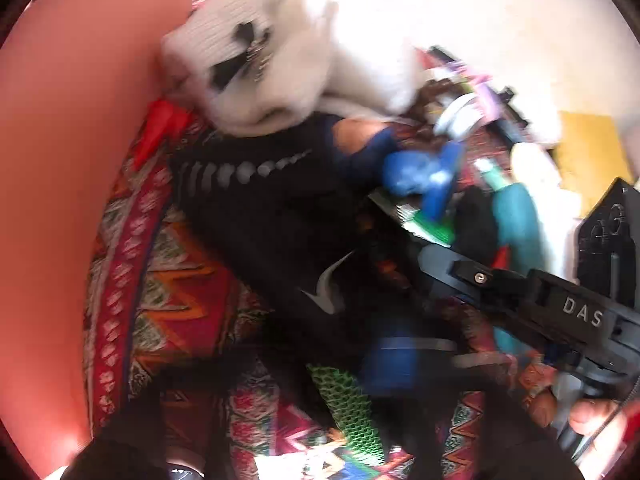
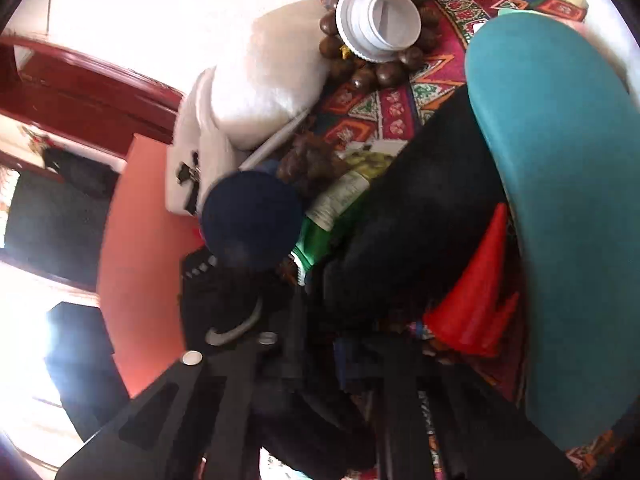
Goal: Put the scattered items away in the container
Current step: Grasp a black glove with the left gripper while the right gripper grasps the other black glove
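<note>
A black Nike sock point(image 1: 280, 240) lies on the patterned cloth point(image 1: 168, 300), with a white sock bearing a black cross point(image 1: 256, 64) above it, against the salmon-pink container wall point(image 1: 72, 160). A blue object point(image 1: 420, 176), a green packet point(image 2: 320, 232) and a teal object point(image 2: 560, 200) lie close by. The right gripper point(image 1: 460, 264) reaches in from the right in the left wrist view, its tip at the black sock; in its own view point(image 2: 336, 344) the dark fingers point(image 2: 236, 400) sit over the sock. The left gripper's fingers are dark and blurred at the bottom edge.
A white jar lid point(image 2: 380, 20) sits on brown round fruits point(image 2: 360, 76). A red cone point(image 2: 476, 288) lies by the teal object. A green mesh piece point(image 1: 352, 412) and a yellow pad point(image 1: 592, 156) are nearby. A dark red ledge point(image 2: 80, 80) lies beyond the container.
</note>
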`<state>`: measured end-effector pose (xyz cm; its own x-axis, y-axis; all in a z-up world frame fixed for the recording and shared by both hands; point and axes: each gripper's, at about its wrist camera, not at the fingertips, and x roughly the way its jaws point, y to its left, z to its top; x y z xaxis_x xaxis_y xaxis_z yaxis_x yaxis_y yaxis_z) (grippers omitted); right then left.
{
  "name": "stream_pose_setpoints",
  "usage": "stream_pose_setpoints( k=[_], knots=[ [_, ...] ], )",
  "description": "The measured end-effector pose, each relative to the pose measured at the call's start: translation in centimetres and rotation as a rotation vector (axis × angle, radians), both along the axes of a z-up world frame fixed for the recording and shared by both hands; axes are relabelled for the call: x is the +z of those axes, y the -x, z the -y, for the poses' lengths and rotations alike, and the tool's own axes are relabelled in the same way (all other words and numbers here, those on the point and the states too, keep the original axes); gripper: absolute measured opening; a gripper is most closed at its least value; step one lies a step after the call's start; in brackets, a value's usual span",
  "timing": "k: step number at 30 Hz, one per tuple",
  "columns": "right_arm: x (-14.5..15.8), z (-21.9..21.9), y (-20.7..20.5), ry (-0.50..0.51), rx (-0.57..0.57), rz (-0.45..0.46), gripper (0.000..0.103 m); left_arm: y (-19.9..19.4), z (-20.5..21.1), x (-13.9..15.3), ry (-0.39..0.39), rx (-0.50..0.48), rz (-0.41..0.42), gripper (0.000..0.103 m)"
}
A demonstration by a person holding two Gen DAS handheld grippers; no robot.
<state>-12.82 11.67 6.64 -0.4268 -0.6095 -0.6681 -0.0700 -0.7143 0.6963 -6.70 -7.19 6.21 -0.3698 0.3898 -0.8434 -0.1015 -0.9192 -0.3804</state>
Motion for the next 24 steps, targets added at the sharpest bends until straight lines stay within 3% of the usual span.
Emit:
stream_pose_setpoints(
  k=[4,11,14,19,24],
  knots=[
    [4.3,-0.7,-1.4,-0.010,-0.041,-0.142,0.009,-0.9,1.0,3.8,-0.077,-0.008,-0.108,0.007],
    [9.7,-2.8,-3.4,0.065,-0.109,-0.294,0.009,-3.9,3.8,13.0,-0.218,0.005,-0.326,0.007],
    [12.3,-4.3,-5.3,0.095,-0.115,-0.366,0.008,-4.3,5.2,16.1,-0.241,0.037,-0.404,0.007],
    [16.1,-2.3,-7.0,0.085,-0.090,-0.486,0.008,-5.3,9.8,19.9,-0.278,0.117,-0.503,0.007],
    [18.1,-1.2,-8.5,0.074,-0.053,-0.547,0.009,-6.0,15.9,22.3,-0.260,0.263,-0.606,0.007]
  ],
)
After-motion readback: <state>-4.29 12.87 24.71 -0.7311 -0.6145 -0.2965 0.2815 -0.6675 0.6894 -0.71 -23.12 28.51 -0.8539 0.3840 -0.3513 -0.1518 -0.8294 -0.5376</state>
